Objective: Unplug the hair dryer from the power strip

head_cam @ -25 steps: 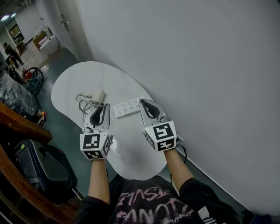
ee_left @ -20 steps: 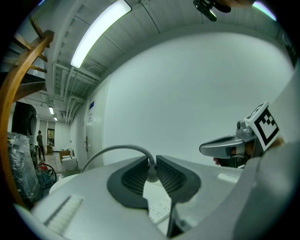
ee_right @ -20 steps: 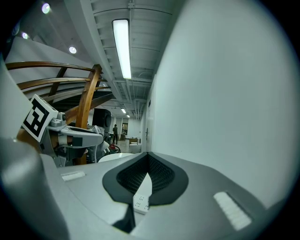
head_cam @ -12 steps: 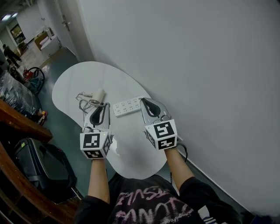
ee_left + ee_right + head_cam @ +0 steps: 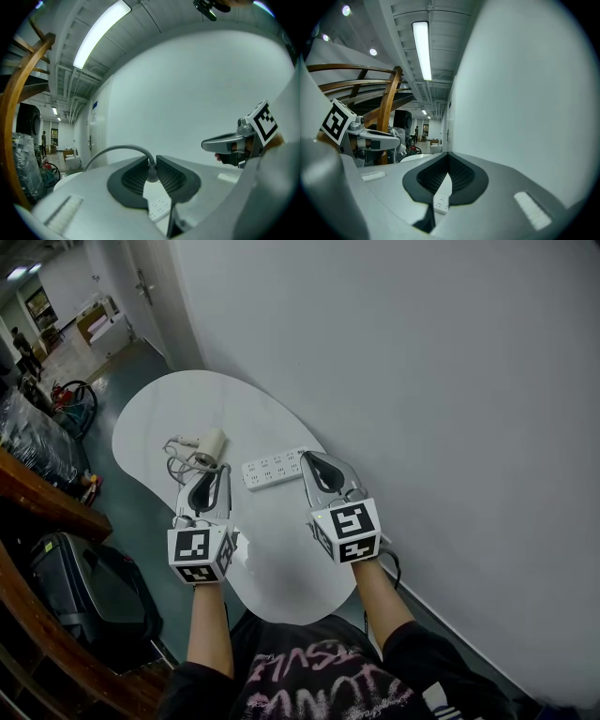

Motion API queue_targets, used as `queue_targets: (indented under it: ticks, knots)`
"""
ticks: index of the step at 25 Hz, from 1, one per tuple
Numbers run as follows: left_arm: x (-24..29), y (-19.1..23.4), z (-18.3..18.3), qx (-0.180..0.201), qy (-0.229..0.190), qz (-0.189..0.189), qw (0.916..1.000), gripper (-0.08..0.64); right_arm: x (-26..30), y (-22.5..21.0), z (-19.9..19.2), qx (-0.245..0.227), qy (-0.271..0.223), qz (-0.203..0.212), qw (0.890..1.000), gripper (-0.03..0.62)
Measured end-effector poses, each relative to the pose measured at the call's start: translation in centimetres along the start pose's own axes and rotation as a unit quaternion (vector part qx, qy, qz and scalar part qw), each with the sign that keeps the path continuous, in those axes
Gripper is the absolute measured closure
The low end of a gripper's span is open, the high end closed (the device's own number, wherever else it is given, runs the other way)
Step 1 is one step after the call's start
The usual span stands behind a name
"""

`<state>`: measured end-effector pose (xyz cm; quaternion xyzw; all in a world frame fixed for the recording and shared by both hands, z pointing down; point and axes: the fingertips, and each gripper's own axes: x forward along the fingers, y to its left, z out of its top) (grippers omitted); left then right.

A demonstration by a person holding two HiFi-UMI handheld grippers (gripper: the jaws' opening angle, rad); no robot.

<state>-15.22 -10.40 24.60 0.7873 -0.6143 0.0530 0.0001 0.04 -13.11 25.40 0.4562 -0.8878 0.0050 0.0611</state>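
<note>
Left gripper (image 5: 216, 470) has its jaws clamped on the hair dryer (image 5: 212, 446) cord (image 5: 121, 148). Right gripper (image 5: 306, 457), jaws together and empty, hovers just beside the power strip's (image 5: 272, 468) right end.

Tabletop (image 5: 150, 418), wall along its right: hair dryer (image 5: 211, 446) at left, power strip (image 5: 274, 468) just beside it at right. Cord (image 5: 174, 465) bunched left of the hair dryer. Left gripper (image 5: 223, 468) and right gripper (image 5: 306, 457) before them, nearer the person.
</note>
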Motion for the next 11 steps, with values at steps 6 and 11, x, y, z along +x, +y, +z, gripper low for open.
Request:
queue_targets:
  ticks: [6,11]
  knots:
    - [-0.19,-0.11,-0.27,0.003,0.001,0.001,1.0000,0.500,-0.19,-0.05,-0.48,0.002,0.001,0.000,1.000,0.574]
    - [-0.42,-0.32,-0.38,0.005,0.001,0.003,1.0000,0.500,-0.60,-0.29,-0.95,0.001,0.001,-0.003,1.000,0.574]
